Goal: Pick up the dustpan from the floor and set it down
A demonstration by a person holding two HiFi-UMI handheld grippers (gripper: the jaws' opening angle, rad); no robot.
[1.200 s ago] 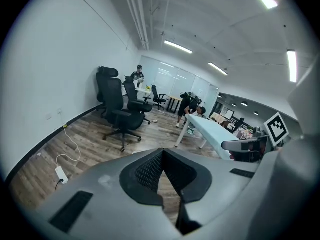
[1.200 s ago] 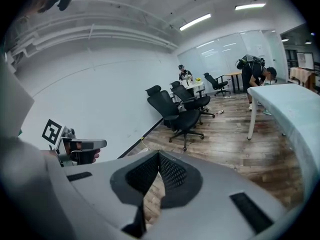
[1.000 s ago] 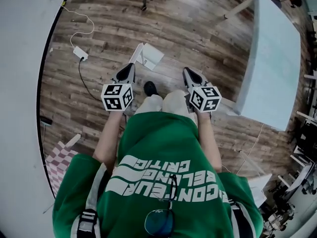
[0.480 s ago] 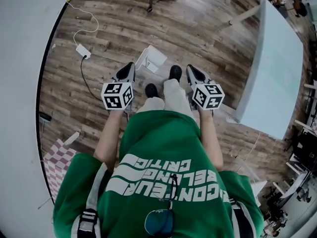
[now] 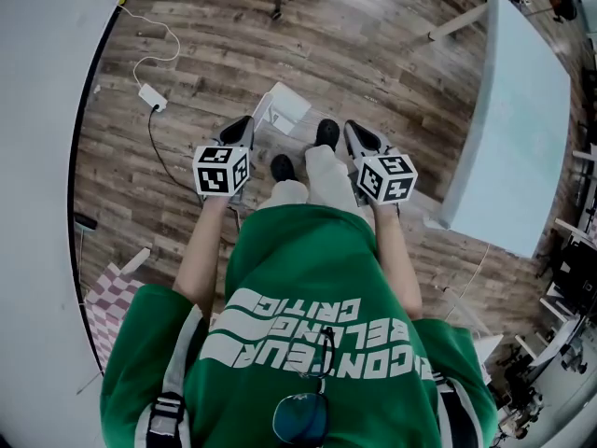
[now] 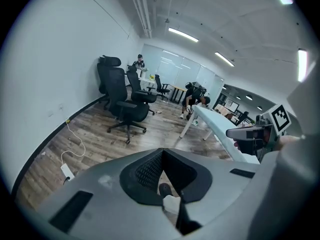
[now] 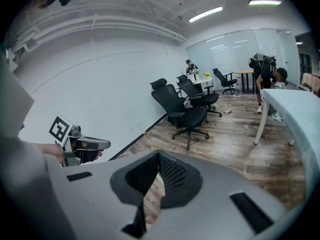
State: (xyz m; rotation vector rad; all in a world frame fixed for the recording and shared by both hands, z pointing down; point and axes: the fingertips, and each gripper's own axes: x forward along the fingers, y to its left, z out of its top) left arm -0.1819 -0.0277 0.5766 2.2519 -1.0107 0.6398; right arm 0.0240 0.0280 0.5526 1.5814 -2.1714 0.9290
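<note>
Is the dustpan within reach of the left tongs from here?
Probably yes: the dustpan lies on bare floor just ahead of the left tongs, nothing between. The tongs are shut and must open first.

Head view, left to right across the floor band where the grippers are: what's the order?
white charger → left gripper → dustpan → right gripper → table

Table point(image 5: 522, 129) crowds right; shoes point(image 5: 326, 133) beside dustpan point(image 5: 283, 108), perhaps touching.
</note>
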